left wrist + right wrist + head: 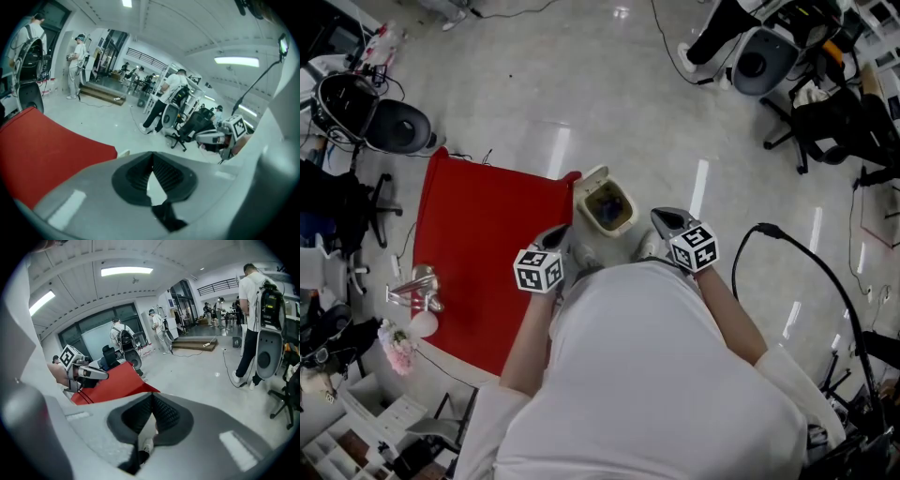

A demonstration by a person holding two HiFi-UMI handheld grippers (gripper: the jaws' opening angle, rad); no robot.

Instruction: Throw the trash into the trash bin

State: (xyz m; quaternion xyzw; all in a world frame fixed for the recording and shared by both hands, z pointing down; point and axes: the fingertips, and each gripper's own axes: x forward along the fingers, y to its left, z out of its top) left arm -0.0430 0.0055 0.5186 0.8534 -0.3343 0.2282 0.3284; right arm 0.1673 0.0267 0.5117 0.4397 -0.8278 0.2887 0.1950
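Grippers, head view: the left gripper (557, 236) and the right gripper (664, 219) are held low in front of the person, one on each side of the trash bin (584, 195).
Trash bin, head view: cream and open-topped, it stands on the floor at the edge of the red mat (483, 253). Its dark contents are unclear.
Left gripper view: the jaws are pressed together with nothing between them.
Right gripper view: the jaws are together and empty.

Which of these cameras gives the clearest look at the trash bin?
The head view: it looks down into the open trash bin on the floor beside the red mat. The left gripper view catches at most a pale sliver; the right gripper view shows none.
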